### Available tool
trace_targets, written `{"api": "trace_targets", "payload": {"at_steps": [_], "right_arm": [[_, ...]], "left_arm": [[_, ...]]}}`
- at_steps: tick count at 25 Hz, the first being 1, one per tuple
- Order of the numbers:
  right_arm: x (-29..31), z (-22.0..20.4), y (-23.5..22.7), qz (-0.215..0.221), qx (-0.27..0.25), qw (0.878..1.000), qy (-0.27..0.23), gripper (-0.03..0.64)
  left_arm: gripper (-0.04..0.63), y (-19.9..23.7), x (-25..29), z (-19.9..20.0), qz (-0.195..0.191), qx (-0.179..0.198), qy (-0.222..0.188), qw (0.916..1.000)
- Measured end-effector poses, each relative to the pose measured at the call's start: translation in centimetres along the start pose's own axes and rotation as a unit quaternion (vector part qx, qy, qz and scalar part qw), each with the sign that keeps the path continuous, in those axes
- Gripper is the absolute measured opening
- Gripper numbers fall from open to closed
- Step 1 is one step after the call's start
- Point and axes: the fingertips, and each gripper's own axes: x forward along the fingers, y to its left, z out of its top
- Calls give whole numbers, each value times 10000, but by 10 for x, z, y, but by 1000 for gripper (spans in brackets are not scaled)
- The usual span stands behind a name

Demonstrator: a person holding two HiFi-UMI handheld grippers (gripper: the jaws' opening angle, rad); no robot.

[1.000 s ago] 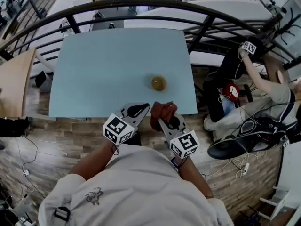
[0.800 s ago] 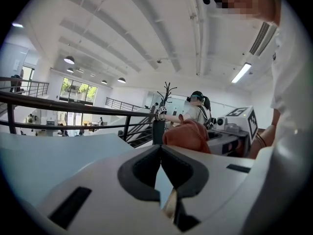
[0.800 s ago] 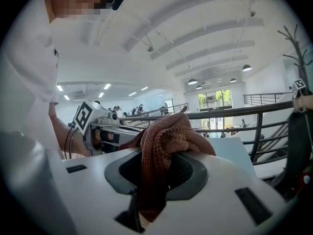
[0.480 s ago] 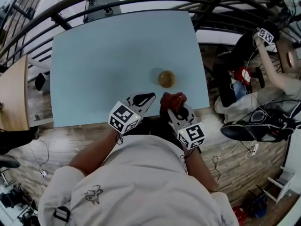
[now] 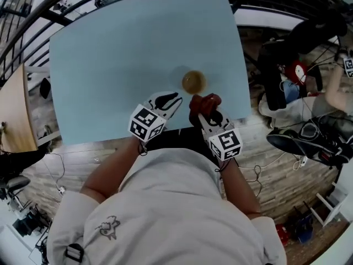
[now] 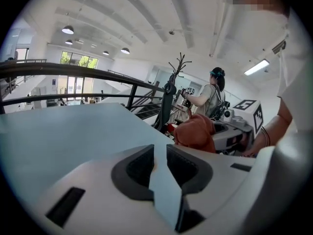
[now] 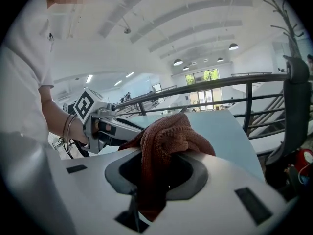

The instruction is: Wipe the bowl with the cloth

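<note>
Bowl (image 5: pixel 193 82) on table (image 5: pixel 121 54); cloth (image 7: pixel 168 136) clamped in right hand-held gripper (image 5: pixel 205 115); left hand-held gripper (image 6: pixel 160 165), jaws just opening, empty.

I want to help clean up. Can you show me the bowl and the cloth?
bowl (image 5: pixel 194 82): head view, middle of its inside.
cloth (image 7: pixel 167 135): right gripper view, bunched top fold.

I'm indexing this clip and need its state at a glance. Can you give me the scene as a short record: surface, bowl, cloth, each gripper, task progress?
surface: light blue table
target: small yellowish-brown bowl, upright near the table's front edge
tool: reddish-brown cloth, bunched, close to the bowl's near side; contact unclear
left: left gripper, fingers apart and just been opening, nothing between them
right: right gripper, shut on the cloth
progress: wiping not yet begun
</note>
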Motion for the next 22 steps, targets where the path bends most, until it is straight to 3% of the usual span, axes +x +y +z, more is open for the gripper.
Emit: {"api": "trace_targets", "payload": {"at_steps": [11,17,22], "right_arm": [[39,-40,-74,186,174,9984,496,107],[52,-50,-99,299,269,9969,676,107],[60,-59,-103,424,307,9958,755,107]], "left_arm": [[122,42,92,-40,272,-620,748,9949],[137,67,119,-58,639,-964,1071,9875],[142,75,130,-83,697,-1317,1385,9791]]}}
